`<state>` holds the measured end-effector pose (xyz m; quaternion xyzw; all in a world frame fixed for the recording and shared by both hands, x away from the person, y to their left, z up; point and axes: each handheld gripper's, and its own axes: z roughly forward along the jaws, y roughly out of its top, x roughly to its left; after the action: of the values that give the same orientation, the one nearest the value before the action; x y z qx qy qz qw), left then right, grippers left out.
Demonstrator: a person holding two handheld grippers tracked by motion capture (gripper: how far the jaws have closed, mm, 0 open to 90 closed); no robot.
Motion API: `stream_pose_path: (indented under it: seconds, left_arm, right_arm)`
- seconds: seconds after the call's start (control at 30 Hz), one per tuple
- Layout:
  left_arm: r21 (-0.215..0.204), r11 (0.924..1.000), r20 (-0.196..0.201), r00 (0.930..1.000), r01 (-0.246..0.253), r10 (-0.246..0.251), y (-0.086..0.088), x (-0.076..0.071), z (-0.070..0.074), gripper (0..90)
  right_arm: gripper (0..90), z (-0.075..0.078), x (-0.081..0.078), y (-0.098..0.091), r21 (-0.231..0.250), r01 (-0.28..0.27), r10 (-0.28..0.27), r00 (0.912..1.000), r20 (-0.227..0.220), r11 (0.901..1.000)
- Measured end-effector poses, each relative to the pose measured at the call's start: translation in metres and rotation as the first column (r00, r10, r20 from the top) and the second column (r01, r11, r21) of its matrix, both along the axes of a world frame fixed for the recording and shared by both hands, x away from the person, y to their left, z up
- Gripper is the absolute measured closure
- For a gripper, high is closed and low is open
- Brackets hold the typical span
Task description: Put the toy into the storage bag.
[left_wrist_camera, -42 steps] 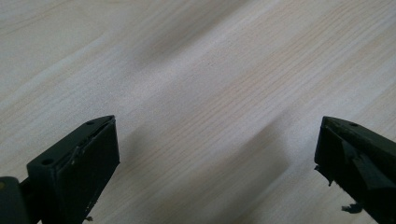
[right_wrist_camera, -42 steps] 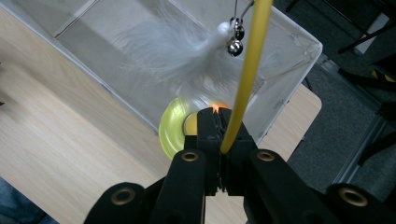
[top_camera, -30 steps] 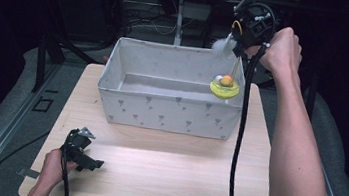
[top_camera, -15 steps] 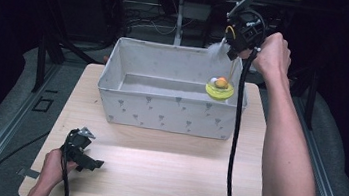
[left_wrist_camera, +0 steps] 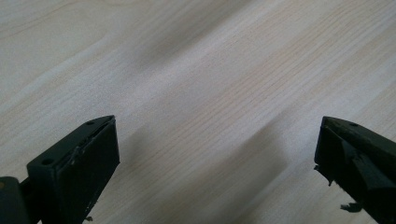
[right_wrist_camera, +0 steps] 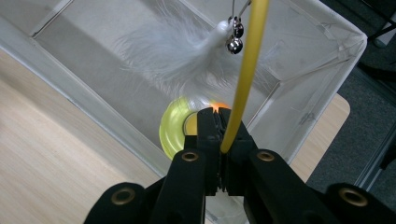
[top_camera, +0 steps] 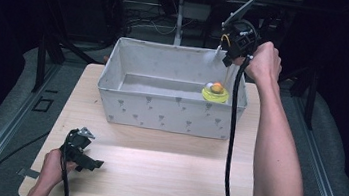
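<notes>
Between the right gripper's [right_wrist_camera: 219, 122] closed jaws sits the yellow wand [right_wrist_camera: 246, 70] of a feather toy, its feather [right_wrist_camera: 180, 56] and bells [right_wrist_camera: 235, 38] dangling over the bin's [top_camera: 170, 113] right end, above the yellow disc [top_camera: 215, 94]. To land it well, lower straight down clear of the wall, then release. The left gripper [left_wrist_camera: 210, 158], jaws spread, idles over the table [top_camera: 163, 172].

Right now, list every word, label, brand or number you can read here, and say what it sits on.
None can be read.
The fabric bin carries only a repeated small grey motif, not lettering.
The wooden table, the yellow stick and both grippers show no text.
</notes>
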<state>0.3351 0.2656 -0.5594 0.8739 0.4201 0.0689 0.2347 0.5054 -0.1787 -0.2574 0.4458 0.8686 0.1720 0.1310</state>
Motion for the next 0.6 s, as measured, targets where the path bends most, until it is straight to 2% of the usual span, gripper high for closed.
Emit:
stream_pose_path:
  seconds: [0.6]
  left_arm:
    - [-0.002, 1.0, -0.001, 1.0, -0.002, 0.002, 0.0, 0.0, 0.0, 0.1]
  right_arm:
    - [88.4, -0.029, 0.006, -0.003, 0.01, 0.004, -0.004, 0.9995, -0.032, 0.9999]
